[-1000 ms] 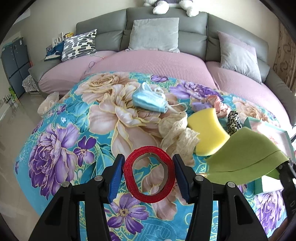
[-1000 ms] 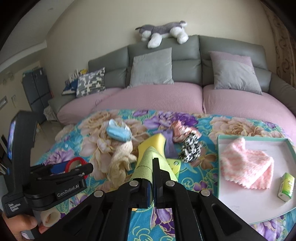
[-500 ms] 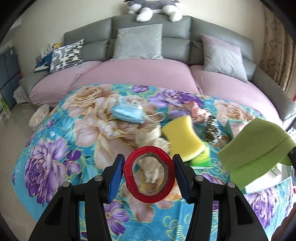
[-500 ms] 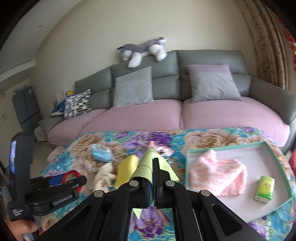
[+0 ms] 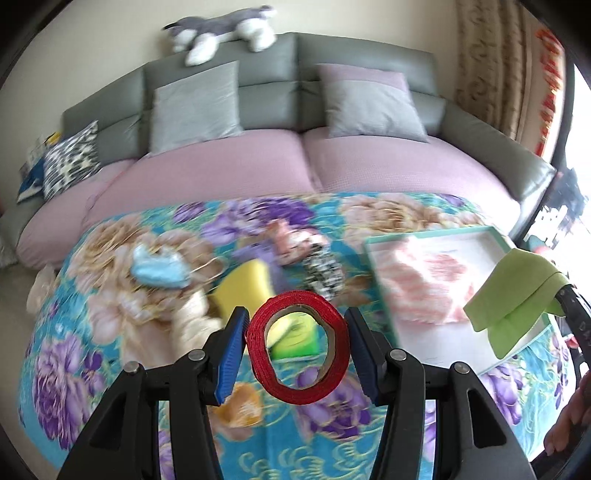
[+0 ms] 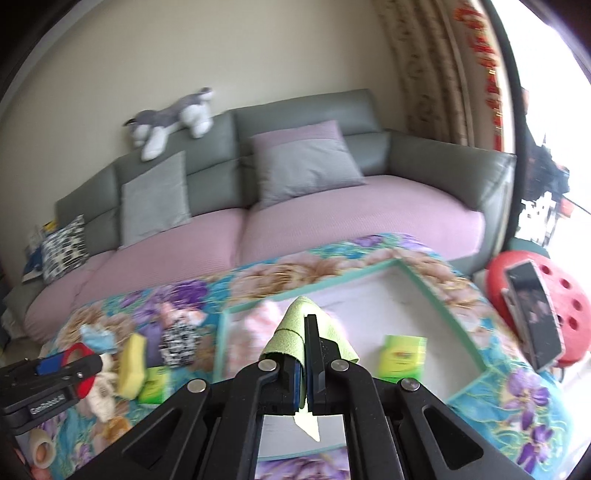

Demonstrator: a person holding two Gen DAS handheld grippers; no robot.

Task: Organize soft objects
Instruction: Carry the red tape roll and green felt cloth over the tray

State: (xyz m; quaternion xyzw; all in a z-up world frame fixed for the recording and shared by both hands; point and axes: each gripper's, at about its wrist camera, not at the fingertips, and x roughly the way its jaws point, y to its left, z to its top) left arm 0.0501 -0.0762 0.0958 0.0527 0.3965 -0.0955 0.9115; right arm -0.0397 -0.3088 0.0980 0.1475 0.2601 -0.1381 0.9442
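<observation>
My left gripper (image 5: 297, 347) is shut on a red tape roll (image 5: 258, 354), its blue pads pressing both sides, above the floral tablecloth. My right gripper (image 6: 304, 354) is shut on a folded green cloth (image 6: 291, 332), which hangs over the white, teal-rimmed tray (image 6: 436, 295). A pink fluffy cloth (image 5: 424, 284) and a green tissue pack (image 6: 402, 356) lie in the tray. Left of the tray lie a yellow sponge (image 5: 243, 288), a blue face mask (image 5: 159, 271), a black-and-white scrunchie (image 5: 321, 271) and cream lace (image 5: 192, 317), all blurred.
A grey and pink sofa (image 5: 258, 170) with cushions curves behind the table, and a plush dog (image 5: 221, 29) lies on its back. To the right stands a red stool (image 6: 561, 295) with a phone (image 6: 532, 317) on it. A second green pack (image 6: 153, 386) lies by the sponge.
Both grippers have swung to the right across the table. The green cloth now hangs over the tray instead of over the sponge. Both grips are unchanged.
</observation>
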